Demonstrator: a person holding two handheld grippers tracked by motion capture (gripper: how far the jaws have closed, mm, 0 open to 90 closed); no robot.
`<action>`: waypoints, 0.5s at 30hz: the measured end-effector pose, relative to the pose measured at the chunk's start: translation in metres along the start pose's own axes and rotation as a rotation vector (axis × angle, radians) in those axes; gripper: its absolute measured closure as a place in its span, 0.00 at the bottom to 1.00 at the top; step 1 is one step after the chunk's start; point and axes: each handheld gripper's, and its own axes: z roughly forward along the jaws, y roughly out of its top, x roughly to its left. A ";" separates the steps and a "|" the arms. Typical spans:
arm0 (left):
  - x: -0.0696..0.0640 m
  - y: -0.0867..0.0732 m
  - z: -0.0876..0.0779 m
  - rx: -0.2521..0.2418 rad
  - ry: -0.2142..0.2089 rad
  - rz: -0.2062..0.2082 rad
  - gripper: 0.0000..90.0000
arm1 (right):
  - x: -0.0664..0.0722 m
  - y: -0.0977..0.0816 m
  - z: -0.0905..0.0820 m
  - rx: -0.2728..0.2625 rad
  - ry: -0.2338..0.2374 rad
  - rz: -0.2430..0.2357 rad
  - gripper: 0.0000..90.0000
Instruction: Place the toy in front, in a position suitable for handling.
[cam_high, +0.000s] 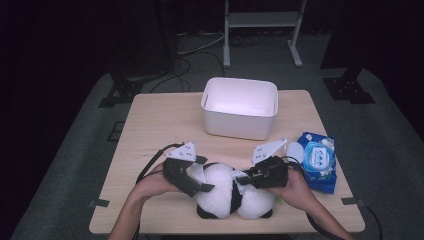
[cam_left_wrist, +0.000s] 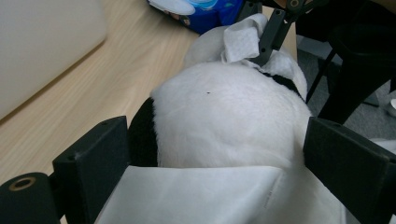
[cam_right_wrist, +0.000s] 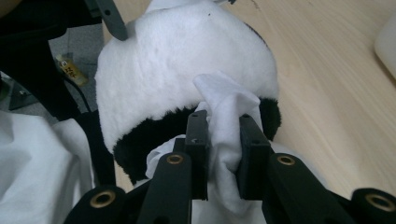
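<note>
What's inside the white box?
The box sits behind the panda. Its visible inside looks bare and white. The near wall covers part of the bottom, so that part cannot be seen.

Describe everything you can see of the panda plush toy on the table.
The black-and-white furry panda plush toy lies at the wooden table's near edge, its white parts rounded and parted by black bands. A white wipe pinched in the right tool rests on it. The left tool stands open around its other end, over another white sheet.
</note>
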 end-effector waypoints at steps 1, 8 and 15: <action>0.000 0.000 0.000 0.000 0.000 0.000 0.08 | 0.001 -0.001 0.000 -0.006 0.003 0.000 0.85; -0.006 0.004 0.013 0.065 -0.039 0.004 0.03 | 0.009 -0.007 0.000 -0.003 0.041 -0.003 0.86; -0.010 0.001 0.014 0.102 -0.036 0.030 0.14 | 0.010 0.002 0.002 0.015 0.044 -0.022 0.86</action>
